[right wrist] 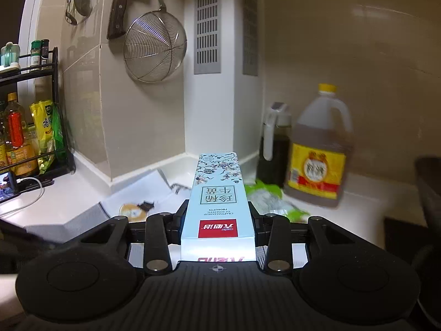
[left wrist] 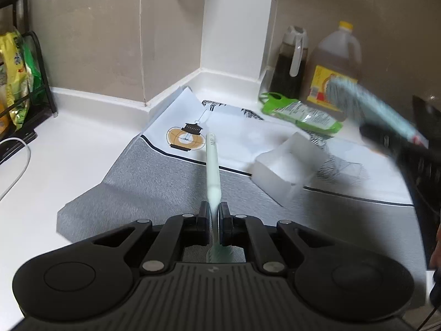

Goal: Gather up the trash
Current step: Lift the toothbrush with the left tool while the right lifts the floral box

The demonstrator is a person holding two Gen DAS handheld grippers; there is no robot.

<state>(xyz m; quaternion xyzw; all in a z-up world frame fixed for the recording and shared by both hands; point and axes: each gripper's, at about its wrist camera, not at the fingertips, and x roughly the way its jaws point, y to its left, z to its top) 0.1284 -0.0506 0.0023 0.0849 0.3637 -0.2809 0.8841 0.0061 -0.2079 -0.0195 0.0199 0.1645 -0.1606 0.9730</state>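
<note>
My left gripper [left wrist: 214, 213] is shut on a pale green toothbrush [left wrist: 212, 165] whose handle points away over a flattened paper bag [left wrist: 154, 182] on the white counter. My right gripper [right wrist: 217, 215] is shut on a long light-blue carton [right wrist: 217, 198] with flower print and a red label, held above the counter; the carton also shows blurred at the right of the left wrist view [left wrist: 366, 104]. A small white open box [left wrist: 286, 165] and a green snack wrapper [left wrist: 303, 114] lie on the paper bag.
An oil jug [right wrist: 319, 151] and a dark sauce bottle [right wrist: 274, 149] stand in the back right corner. A black rack [right wrist: 33, 127] with bottles and packets stands at left, beside a white cable [left wrist: 16, 162]. A strainer [right wrist: 154, 47] hangs on the wall.
</note>
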